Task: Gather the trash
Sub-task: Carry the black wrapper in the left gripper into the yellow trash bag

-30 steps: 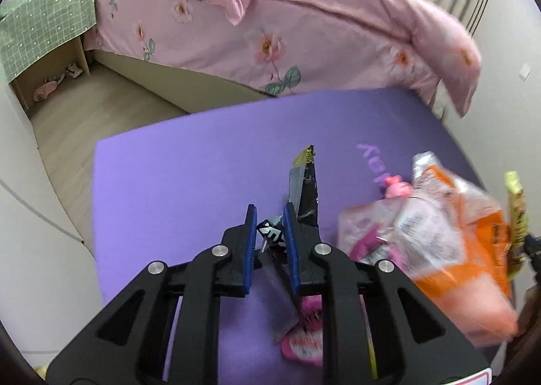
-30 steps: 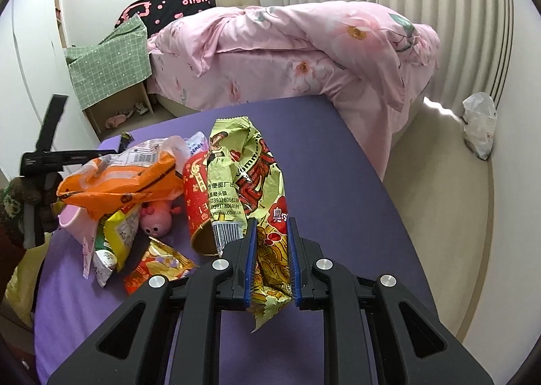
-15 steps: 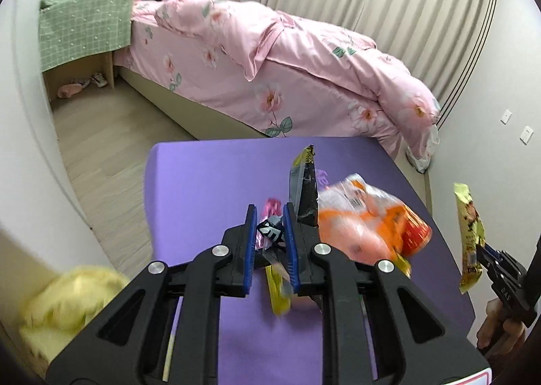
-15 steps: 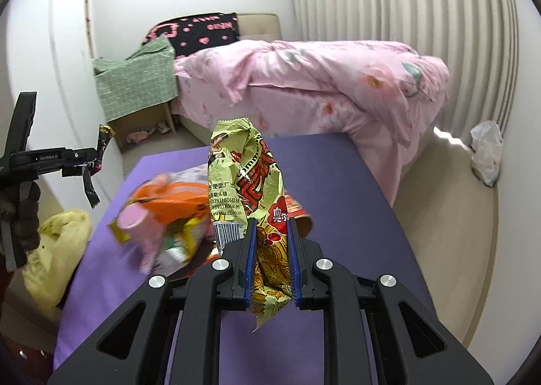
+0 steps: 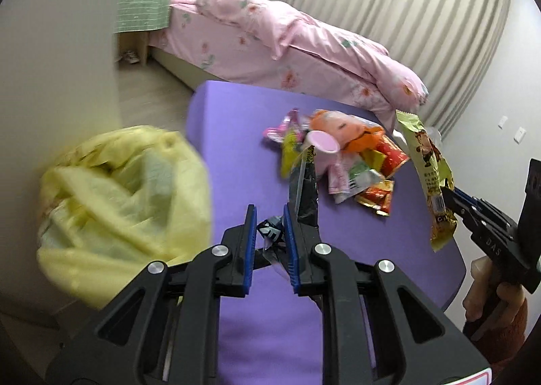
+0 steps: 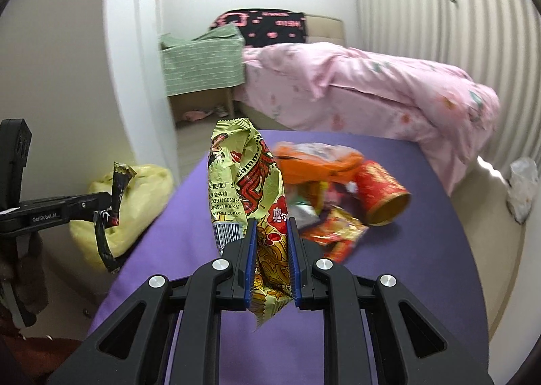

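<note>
My left gripper (image 5: 269, 217) is shut on a black snack wrapper (image 5: 306, 197) that sticks up past its right finger; from the right wrist view the same wrapper (image 6: 116, 190) hangs in the left gripper (image 6: 104, 207) beside the bag. My right gripper (image 6: 270, 231) is shut on a yellow-green snack packet (image 6: 243, 178), held above the purple table; that packet (image 5: 427, 162) shows at the right of the left wrist view. A yellow plastic bag (image 5: 121, 192), blurred, sits on the floor left of the table (image 5: 236, 135). A pile of wrappers (image 5: 341, 155) lies on the table.
The pile holds an orange packet (image 6: 318, 162), a red tube (image 6: 382, 192) lying on its side and a pink cup (image 5: 323, 141). A pink bed (image 6: 372, 87) stands beyond the table, with a green-covered shelf (image 6: 203, 57) beside it. A white bag (image 6: 522, 189) lies by the curtain.
Both grippers have swung left and risen slightly with their wrappers still gripped. The yellow bag has come into the left wrist view and now lies close to the left gripper.
</note>
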`<action>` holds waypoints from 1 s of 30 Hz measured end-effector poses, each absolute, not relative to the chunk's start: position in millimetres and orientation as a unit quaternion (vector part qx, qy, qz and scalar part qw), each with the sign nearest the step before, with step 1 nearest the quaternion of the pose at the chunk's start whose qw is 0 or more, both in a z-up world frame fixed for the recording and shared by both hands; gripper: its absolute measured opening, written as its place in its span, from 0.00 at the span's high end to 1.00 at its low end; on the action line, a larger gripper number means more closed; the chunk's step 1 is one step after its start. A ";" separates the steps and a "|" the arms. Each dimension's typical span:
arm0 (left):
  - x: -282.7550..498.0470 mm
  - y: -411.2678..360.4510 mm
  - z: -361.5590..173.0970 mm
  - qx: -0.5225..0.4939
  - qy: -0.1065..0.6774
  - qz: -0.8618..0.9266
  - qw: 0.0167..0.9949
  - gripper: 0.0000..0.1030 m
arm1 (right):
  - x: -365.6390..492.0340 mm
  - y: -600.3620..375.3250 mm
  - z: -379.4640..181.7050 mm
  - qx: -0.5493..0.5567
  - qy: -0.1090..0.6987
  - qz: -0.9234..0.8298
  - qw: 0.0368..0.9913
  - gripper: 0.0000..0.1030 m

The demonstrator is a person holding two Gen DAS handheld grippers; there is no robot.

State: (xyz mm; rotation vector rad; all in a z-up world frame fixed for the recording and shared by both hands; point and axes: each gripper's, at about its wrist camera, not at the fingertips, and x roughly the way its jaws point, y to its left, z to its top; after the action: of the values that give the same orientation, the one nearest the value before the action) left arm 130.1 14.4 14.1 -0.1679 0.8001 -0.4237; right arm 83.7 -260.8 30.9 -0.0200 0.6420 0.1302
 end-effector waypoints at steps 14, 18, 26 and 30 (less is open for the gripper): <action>178.0 129.7 -6.9 -0.118 0.355 -0.022 0.927 0.85 | 119.3 -208.6 10.5 -0.018 0.349 0.124 0.929 0.84; 192.7 120.5 -31.7 -0.105 0.380 -0.021 0.919 0.85 | 125.6 -214.3 5.7 -0.006 0.358 0.119 0.926 0.84; 209.5 93.5 -87.6 -0.085 0.464 -0.028 0.881 0.84 | 127.9 -222.7 -4.5 -0.004 0.367 0.110 0.924 0.84; 209.4 82.7 -102.3 -0.071 0.483 -0.039 0.872 0.84 | 131.1 -223.6 -10.7 -0.004 0.374 0.106 0.921 0.84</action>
State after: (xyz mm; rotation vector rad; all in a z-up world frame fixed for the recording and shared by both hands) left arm 209.4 82.7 -102.3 -0.1479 1.0086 -0.0819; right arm 131.1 -223.6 -10.7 -0.0076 0.7677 0.2180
